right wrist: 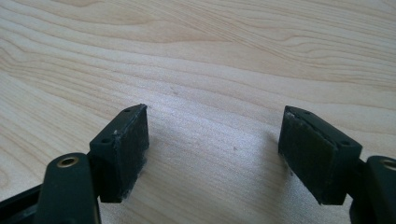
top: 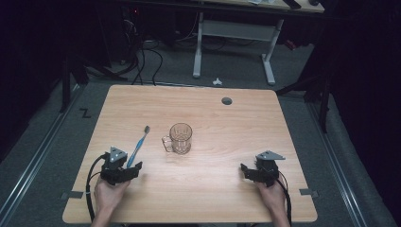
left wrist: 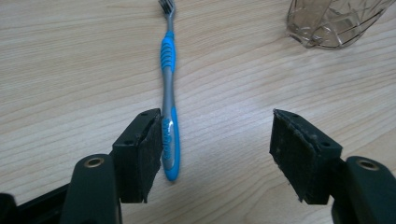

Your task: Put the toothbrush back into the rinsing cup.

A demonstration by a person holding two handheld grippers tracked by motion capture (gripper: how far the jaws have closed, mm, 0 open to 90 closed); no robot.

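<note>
L gripper (left wrist: 212,154) sits low over the table (top: 227,189), jaws wide apart, nothing btwn them yet; in the left gripper view the handle end of the blue toothbrush (left wrist: 169,98) lies just inside the left jaw, touching or nearly touching its pad, w/ the right jaw well off to the other side. In the high view the same gripper (top: 130,169) is at the near-left of the table, the toothbrush (top: 138,144) running away from it w/ bristles at the far end, lying flat. R gripper (right wrist: 215,149) also has its jaws apart, over bare wood at the near-right (top: 250,171), holding nothing. Glass mug (top: 179,138) stands upright near table centre, just right of the brush, not touching it; its base shows at top right of the left gripper view (left wrist: 334,23). Step in hand looks like picking up the brush, prob. to drop it in the mug. To do it well: shift the L gripper a bit sideways so the handle sits mid-gap, not at one pad; go low enough that the pads catch the handle's sides; close across the thick grip part, not the very tip, so it won't pivot or flick out. Keep clear of the mug on the lift.
</note>
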